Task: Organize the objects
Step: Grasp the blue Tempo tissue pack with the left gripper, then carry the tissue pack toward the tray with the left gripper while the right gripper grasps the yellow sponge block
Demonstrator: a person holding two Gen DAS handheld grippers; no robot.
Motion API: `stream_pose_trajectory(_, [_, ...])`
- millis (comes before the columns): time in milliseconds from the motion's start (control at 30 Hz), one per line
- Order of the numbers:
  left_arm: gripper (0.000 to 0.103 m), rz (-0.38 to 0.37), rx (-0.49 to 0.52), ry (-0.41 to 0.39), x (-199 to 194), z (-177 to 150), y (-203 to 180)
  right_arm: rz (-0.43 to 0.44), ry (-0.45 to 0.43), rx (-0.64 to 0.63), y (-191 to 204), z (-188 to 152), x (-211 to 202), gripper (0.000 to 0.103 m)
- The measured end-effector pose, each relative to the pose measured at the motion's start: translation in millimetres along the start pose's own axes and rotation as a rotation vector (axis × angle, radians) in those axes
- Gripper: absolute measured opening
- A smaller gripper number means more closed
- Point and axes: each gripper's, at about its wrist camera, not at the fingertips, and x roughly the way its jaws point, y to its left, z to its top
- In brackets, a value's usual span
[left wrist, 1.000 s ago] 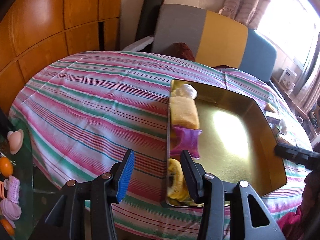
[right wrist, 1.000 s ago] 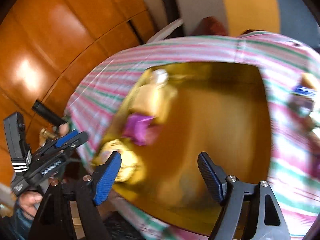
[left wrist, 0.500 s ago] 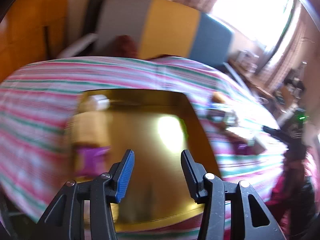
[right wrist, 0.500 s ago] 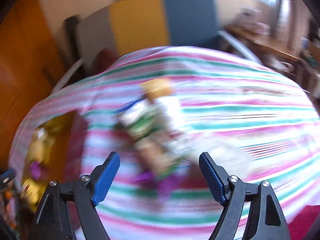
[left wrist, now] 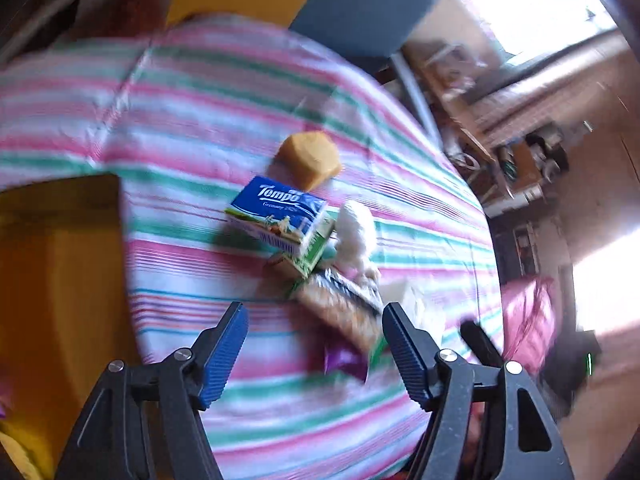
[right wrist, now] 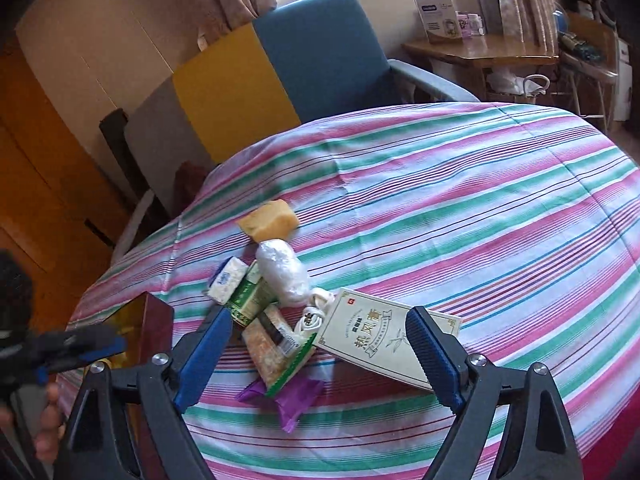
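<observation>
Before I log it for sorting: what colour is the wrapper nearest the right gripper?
Purple wrapper, clearest in the right wrist view.

The left tongs [left wrist: 314, 346] are held agape, having just been opening, above a snack pile [left wrist: 340, 304]; a tissue pack [left wrist: 280, 210] is seen beyond.

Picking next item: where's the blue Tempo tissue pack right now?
In the left wrist view the Tempo tissue pack lies mid-frame on the striped cloth, just below the yellow sponge, leaning on a green box.

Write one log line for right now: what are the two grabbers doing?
left gripper: open, jaws just widened, empty | right gripper: open, jaws just widened, empty, above pile | pile: Tempo tissue pack, yellow sponge, purple packet on striped cloth
</observation>
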Motion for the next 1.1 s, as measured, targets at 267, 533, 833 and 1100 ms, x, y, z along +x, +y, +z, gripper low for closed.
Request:
stream_pose_trajectory(267, [0.072,0.070,-0.231,0.051,58.4,49.8,26.4,0.084,0.005,0.063,-9.5,-0.7,-1.6,0.092])
stream_pose_trajectory(533, [0.078,0.202,-0.180,0.066,87.7,78.4,14.6,0.129,0.049,0.048,-2.8,-4.6,4.0,0.093])
stream_pose_trajectory(833, [0.053,0.392,0.132,0.064,92.7,56.8,-12.9,0.116,0.061,0.052,-3.4,-6.5,5.5,0.094])
stream_pose_trajectory(1100, [0.053,0.473,0.305,0.021,84.3,7.2,-11.6,0.076,0.064,0.042,-3.7,-6.6,7.9,0.094])
